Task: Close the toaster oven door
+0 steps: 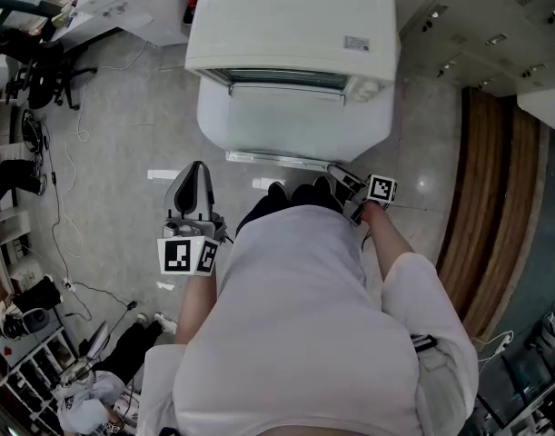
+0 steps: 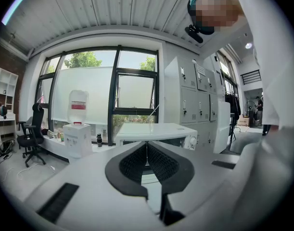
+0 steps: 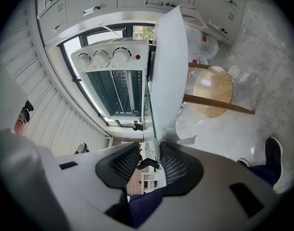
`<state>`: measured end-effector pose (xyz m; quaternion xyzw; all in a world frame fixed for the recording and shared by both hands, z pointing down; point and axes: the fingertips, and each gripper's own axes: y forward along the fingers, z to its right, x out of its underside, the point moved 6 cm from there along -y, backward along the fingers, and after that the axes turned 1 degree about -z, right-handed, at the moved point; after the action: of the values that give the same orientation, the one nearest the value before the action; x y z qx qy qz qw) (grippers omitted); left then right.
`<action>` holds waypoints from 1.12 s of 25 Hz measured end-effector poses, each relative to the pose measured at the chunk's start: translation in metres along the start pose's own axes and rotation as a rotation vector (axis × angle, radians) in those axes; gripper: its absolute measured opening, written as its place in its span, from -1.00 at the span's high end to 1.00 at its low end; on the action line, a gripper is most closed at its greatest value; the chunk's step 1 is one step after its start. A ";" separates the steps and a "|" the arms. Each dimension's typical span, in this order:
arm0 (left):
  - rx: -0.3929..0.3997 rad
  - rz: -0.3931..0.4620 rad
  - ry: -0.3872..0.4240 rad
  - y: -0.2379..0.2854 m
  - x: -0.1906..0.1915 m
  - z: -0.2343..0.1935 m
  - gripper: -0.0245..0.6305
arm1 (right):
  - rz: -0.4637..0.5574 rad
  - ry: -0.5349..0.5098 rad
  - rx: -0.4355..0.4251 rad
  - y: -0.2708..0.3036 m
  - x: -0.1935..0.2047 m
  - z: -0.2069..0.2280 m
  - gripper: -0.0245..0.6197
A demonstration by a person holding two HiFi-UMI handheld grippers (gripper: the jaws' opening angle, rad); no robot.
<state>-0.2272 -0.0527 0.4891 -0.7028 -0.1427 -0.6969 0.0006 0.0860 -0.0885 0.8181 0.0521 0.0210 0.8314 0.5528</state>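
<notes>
The lowered door (image 1: 291, 121) juts out to the person's feet (image 1: 300, 192), blocking the front; open floor (image 1: 123, 134) lies left, lockers (image 1: 477, 25) crowd the right.

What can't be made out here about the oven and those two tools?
Head view: the toaster oven's inside, mostly hidden under its own top.
Right gripper view: the knobs' markings, too small.
Left gripper view: the open door, mostly hidden behind the shut left tool.

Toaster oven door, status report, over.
Left hand-held gripper shut, empty. Right hand-held gripper open, jaws astride toaster oven door edge. Door open. No obstruction seen.
</notes>
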 end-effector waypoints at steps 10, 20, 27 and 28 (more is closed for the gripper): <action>0.025 -0.004 0.002 -0.001 -0.014 -0.003 0.86 | 0.063 0.040 0.030 -0.004 0.004 -0.008 0.55; 0.091 -0.009 0.009 0.010 -0.041 -0.001 0.86 | 0.108 0.025 0.028 -0.006 0.003 -0.037 0.59; 0.131 0.008 -0.001 0.020 -0.050 0.002 0.86 | 0.135 0.022 0.000 -0.005 0.001 -0.059 0.63; 0.136 0.010 -0.004 0.021 -0.050 0.003 0.86 | 0.137 0.022 -0.002 -0.005 0.001 -0.062 0.63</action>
<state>-0.2194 -0.0828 0.4439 -0.7032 -0.1862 -0.6843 0.0518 0.0832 -0.0845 0.7558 0.0436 0.0228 0.8679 0.4943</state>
